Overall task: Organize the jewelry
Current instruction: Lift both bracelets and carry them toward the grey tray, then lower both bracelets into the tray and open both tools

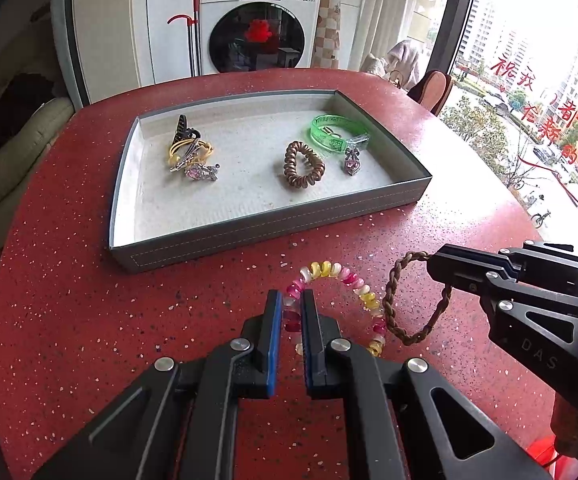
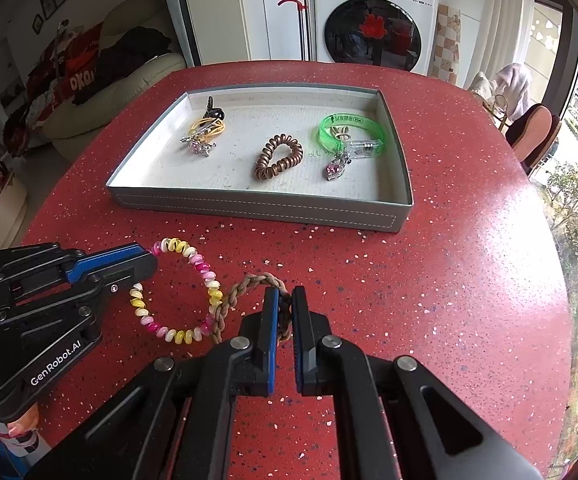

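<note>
Clamped between the jaws of the left gripper is one side of a pink, yellow and white spiral hair tie, the rest of its loop spread on the red table ahead and to the right of the jaws. Beside it, a brown braided hair tie is pinched by the right gripper, jaws closed on its strand. Beyond both jaws a grey tray is seen (holding a bronze coil tie, a green bracelet and clips).
</note>
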